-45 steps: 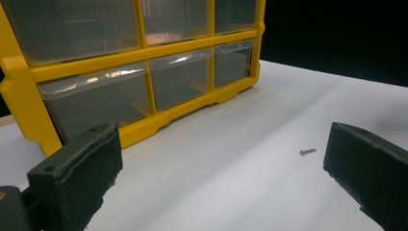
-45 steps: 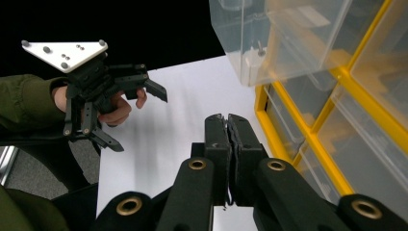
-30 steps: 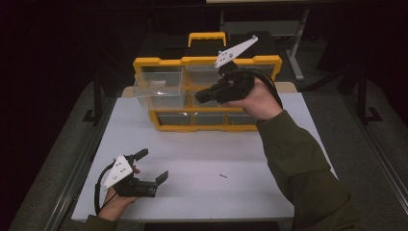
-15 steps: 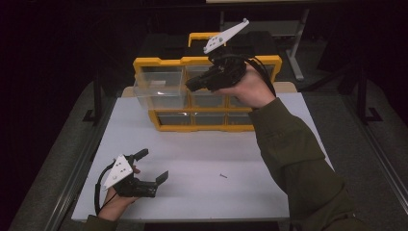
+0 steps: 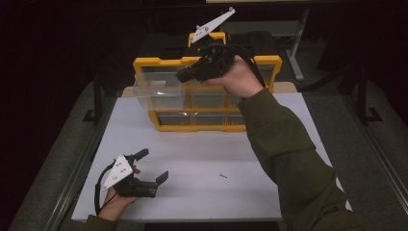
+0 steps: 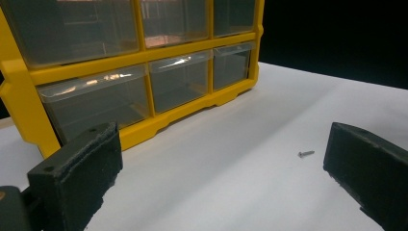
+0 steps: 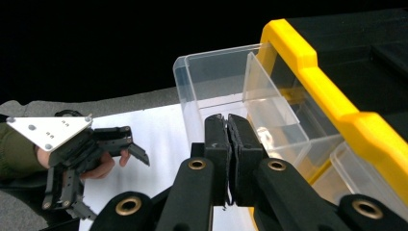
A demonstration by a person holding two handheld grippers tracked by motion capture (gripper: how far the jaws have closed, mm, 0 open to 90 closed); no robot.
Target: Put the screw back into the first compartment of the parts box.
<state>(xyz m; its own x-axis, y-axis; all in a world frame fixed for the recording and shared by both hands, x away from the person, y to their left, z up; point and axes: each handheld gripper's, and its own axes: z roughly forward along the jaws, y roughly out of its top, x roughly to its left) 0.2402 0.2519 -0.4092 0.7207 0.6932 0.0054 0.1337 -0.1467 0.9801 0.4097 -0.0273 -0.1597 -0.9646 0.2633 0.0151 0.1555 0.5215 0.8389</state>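
A yellow organizer (image 5: 207,128) (image 6: 144,127) (image 7: 337,106) with clear drawers stands at the back of the white table (image 5: 269,159). Its top-left drawer (image 5: 159,91) (image 7: 216,77) is pulled out. My right gripper (image 5: 180,76) (image 7: 226,120) hangs above that drawer's near right part, jaws shut, and I see nothing between the pads. My left gripper (image 5: 154,164) (image 6: 221,159) (image 7: 137,144) rests open on the table at the front left. A small screw (image 5: 223,176) (image 6: 305,154) lies on the table, just inside the left gripper's right jaw as seen in its own view.
Behind the organizer sits a dark case with a yellow handle (image 5: 219,36). The table's front edge (image 5: 192,220) runs close under the left hand. A dark grey floor (image 5: 53,159) lies on both sides.
My right gripper has risen and moved left, from in front of the organizer's upper drawers to above the pulled-out drawer. The left gripper has stayed in place.
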